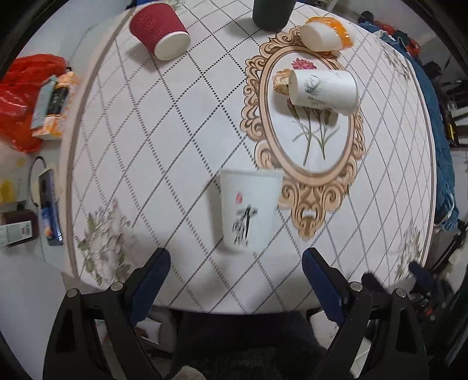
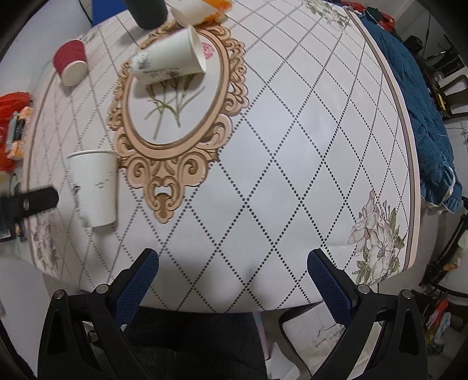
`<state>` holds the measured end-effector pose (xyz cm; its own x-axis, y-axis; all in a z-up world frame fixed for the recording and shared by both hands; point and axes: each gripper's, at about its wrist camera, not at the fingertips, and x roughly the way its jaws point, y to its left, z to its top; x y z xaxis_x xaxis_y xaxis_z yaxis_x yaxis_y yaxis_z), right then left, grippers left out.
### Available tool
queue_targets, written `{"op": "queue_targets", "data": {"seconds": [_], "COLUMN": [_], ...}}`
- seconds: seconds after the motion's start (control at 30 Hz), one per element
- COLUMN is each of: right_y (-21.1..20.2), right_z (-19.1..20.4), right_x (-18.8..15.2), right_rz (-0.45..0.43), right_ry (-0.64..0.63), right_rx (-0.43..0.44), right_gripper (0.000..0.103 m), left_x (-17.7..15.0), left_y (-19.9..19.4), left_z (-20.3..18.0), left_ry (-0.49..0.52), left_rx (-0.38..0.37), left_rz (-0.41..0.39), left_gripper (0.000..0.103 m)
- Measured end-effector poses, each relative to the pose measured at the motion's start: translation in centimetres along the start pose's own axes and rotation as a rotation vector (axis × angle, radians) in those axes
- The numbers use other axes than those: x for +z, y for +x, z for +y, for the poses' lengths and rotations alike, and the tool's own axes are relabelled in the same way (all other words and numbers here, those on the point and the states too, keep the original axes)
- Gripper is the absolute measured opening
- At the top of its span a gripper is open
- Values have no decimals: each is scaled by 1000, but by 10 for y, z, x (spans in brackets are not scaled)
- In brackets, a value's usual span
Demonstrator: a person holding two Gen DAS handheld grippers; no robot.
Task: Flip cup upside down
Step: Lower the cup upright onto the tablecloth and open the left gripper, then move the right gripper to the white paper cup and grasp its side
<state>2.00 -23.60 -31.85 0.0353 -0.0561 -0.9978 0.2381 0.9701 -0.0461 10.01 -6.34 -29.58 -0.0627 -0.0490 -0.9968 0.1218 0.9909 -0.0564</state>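
A white paper cup [image 1: 248,209] with black and red ink print stands upright, mouth up, on the table near its front edge. It also shows in the right wrist view [image 2: 95,187] at the left. My left gripper [image 1: 236,264] is open and empty just in front of the cup, not touching it. Its finger tip [image 2: 35,200] shows beside the cup in the right wrist view. My right gripper [image 2: 233,261] is open and empty over the table's front edge, well right of the cup.
A second white cup [image 1: 323,90] lies on its side on the oval flower print. A red ribbed cup [image 1: 159,30] lies tipped at the far left. A dark cup [image 1: 270,14] and an orange-white cup [image 1: 326,33] sit at the back. Clutter [image 1: 32,99] lies on the floor at the left. Blue fabric [image 2: 421,117] is at the right.
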Motion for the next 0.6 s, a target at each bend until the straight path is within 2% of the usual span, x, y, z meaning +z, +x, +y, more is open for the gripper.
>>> {"op": "queue_targets", "data": {"seconds": [0.17,0.3,0.4,0.6], "right_y": [-19,-37,-46,-62], "right_z": [5,15,26,59], "right_x": [-12,-19,-22,-25], "right_rz": [-24,-49,-62,-85], "right_ry": [-14,-24,-13,-6], "right_rx": [27,33,40,62], "right_gripper": [103,103,103,103], "left_x": [-24,-28,-30,-28], "left_y": [-20,-34,-46,-47], "left_z": [8,22,43,100], "left_ry": [31,36,23,-33], "left_rx": [20,15,10,60], "left_rz": [-56,-101,-129,-164], "left_gripper": [92,92,92,92]}}
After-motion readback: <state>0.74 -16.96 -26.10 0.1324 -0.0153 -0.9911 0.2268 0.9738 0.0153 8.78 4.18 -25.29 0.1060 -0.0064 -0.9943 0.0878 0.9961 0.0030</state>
